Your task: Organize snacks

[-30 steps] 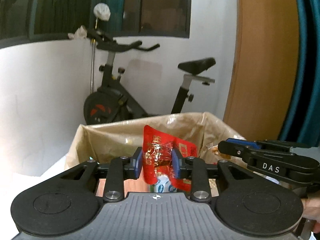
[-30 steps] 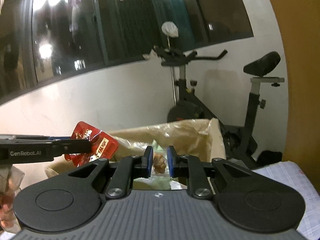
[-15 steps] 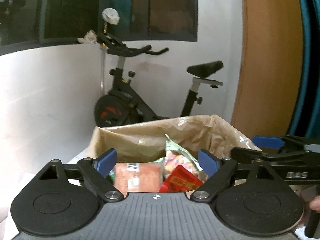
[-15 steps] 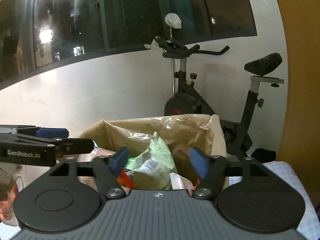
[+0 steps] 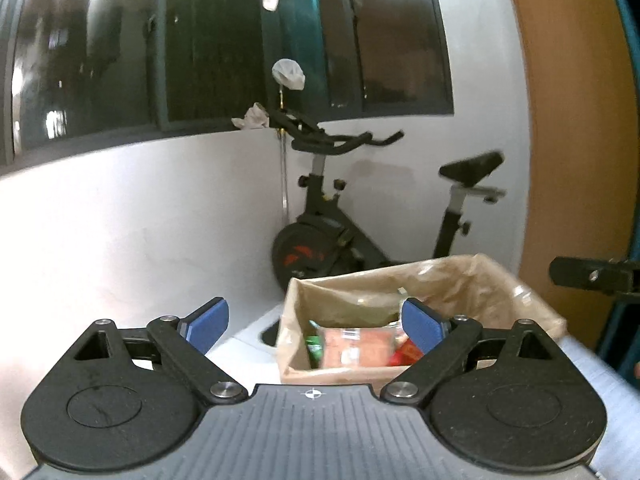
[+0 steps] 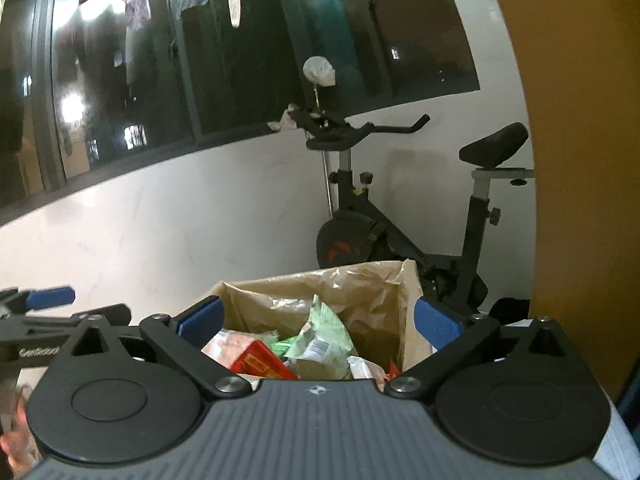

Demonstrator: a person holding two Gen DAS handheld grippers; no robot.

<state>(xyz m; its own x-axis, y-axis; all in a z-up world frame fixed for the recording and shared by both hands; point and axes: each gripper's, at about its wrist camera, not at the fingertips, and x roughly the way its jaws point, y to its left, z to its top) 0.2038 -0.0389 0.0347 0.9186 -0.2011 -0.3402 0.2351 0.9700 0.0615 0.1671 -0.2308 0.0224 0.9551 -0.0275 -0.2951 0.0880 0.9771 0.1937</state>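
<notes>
A cardboard box [image 5: 340,374] lined with a brown plastic bag holds several snack packets. It also shows in the right wrist view [image 6: 410,320]. Inside lie an orange packet [image 5: 352,346], a red packet [image 6: 260,362] and a green-white packet [image 6: 324,338]. My left gripper [image 5: 316,326] is open and empty, just in front of and above the box. My right gripper [image 6: 318,322] is open and empty above the box's near edge. The right gripper's finger shows at the right edge of the left wrist view [image 5: 592,276]; the left gripper shows at the left of the right wrist view [image 6: 48,312].
An exercise bike [image 5: 340,232] stands behind the box against a white wall [image 5: 140,232]. A wooden door panel [image 5: 576,120] is at the right. Dark windows run above the wall. A light checked cloth [image 5: 584,364] covers the surface right of the box.
Both grippers opened: the left let go of the red packet, the right let go of a small brown snack. Both items now lie in the box. Both grippers pulled back and up.
</notes>
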